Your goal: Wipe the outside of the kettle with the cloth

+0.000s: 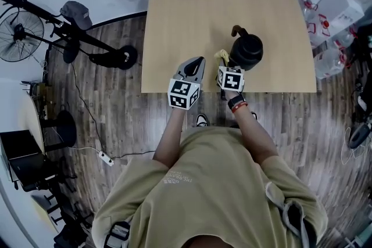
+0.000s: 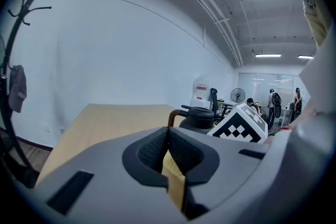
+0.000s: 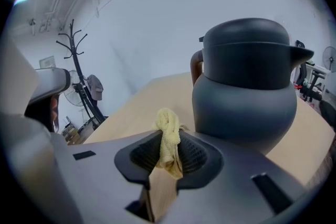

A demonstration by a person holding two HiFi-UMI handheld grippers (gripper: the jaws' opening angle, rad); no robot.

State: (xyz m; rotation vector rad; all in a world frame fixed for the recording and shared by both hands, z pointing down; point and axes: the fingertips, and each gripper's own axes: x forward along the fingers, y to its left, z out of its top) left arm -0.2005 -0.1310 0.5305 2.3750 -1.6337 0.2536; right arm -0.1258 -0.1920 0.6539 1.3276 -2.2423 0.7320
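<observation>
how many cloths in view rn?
1. A yellow cloth pinched in the right gripper's jaws, beside the kettle. No other shows on the table; the left gripper is shut, empty.

Both forearms reach forward toward 12 o'clock, side by side. The left gripper [image 1: 196, 67] points toward 1 o'clock, its jaws pressed together on nothing. The right gripper [image 1: 224, 64], at its 3 o'clock, pinches the cloth [image 3: 168, 134].
</observation>
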